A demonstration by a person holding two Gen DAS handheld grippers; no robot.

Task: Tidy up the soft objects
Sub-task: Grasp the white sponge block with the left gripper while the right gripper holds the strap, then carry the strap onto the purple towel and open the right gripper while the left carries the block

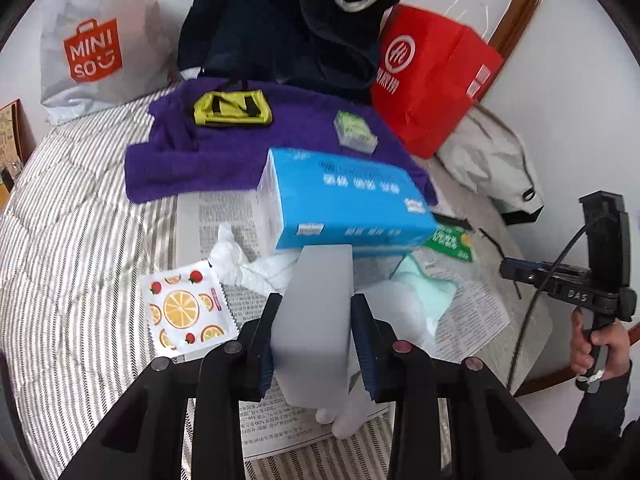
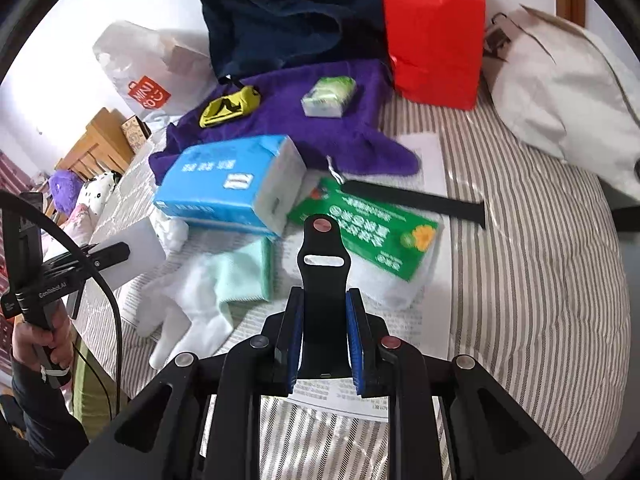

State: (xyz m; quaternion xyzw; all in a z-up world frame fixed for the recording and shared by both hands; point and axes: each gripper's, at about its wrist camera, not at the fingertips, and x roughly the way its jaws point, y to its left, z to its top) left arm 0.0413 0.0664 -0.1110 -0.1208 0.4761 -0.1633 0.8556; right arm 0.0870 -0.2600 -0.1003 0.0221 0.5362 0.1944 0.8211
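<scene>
Between left gripper [image 1: 316, 328] pads: grey block [image 1: 316, 312], clamped; only right view shows right gripper [image 2: 324, 334] pinching black strap [image 2: 323, 280].

You're in a home bedroom, striped quilt [image 2: 540, 280] spread as your surface, shopping bags [image 1: 96, 40] at its far edge, plush toys [image 2: 80, 196] and wooden furniture [image 2: 100, 140] beyond its left side.

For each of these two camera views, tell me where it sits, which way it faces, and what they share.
Left wrist: rides the left tongs, angled down at the striped bed; its tongs are shut on a grey-white block, and the person's right hand shows at right.
Right wrist: rides the right tongs, angled down; shut on a black strap; left hand at left.
Shared: blue tissue pack, purple towel, red bag.
</scene>
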